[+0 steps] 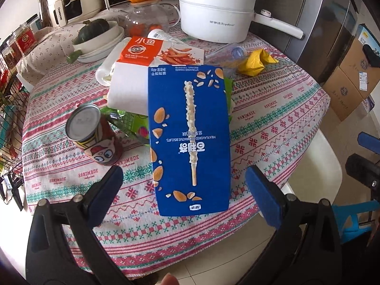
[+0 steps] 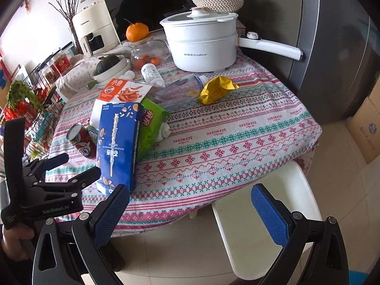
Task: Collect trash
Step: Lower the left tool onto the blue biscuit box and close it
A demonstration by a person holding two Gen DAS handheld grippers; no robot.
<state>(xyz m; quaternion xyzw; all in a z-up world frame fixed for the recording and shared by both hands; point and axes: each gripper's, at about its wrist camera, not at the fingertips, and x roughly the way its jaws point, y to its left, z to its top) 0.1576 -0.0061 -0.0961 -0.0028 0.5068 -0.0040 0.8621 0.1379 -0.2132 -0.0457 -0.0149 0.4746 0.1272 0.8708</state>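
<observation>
Trash untouched; hand-held gripper [image 1: 184,198] agape

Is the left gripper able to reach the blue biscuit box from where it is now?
Probably yes. The left gripper is open, its pads either side of the blue biscuit box's near end, with nothing between. The red can stands apart to the left.

Soft, even daylight, sharp focus throughout, heavy fisheye bending and dark vignetted corners.
</observation>
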